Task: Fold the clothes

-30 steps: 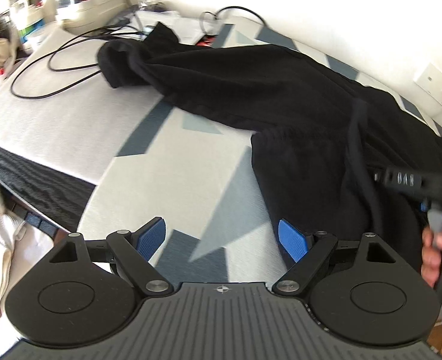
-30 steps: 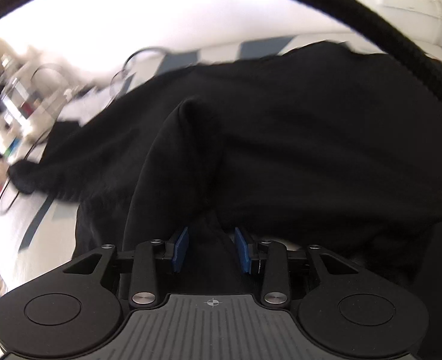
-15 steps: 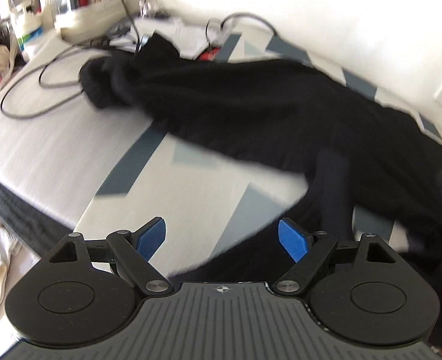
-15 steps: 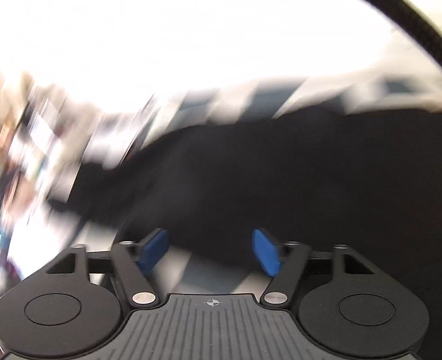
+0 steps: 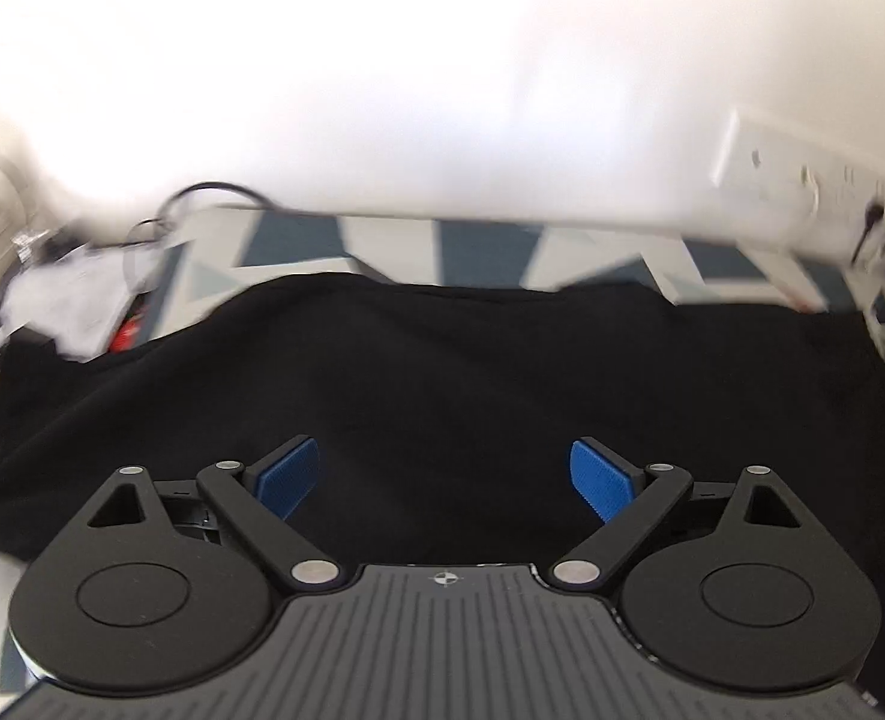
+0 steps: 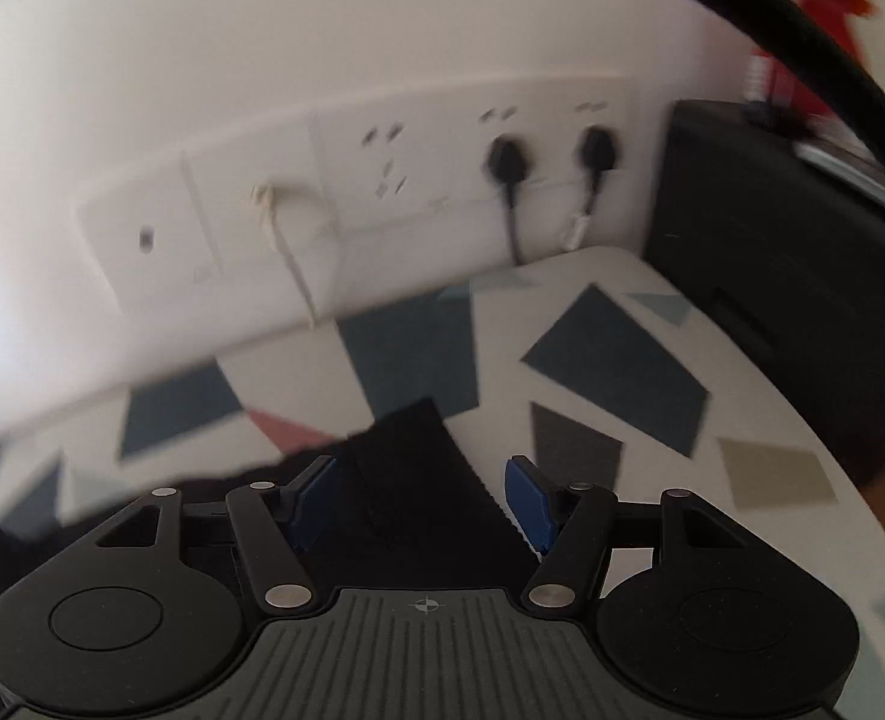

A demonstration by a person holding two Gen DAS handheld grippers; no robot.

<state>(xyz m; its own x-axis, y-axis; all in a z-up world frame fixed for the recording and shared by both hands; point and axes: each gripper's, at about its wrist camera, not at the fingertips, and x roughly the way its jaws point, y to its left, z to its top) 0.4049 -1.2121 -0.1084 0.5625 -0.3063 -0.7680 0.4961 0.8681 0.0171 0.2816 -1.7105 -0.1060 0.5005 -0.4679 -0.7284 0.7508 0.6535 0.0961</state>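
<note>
A black garment lies spread over a white cloth with blue-grey shapes. My left gripper is open, its blue pads wide apart just above the middle of the garment, holding nothing. In the right wrist view, one corner of the garment with a ribbed edge lies between the blue pads of my right gripper. That gripper is open and the pads stand apart from the cloth.
A white wall with a socket strip and two black plugs runs behind the table. A black box stands at the right. Cables and white papers lie at the far left.
My right gripper has let go of the garment fold, opened and swung right to the garment's corner near the wall sockets. My left gripper has moved over the garment, still open.
</note>
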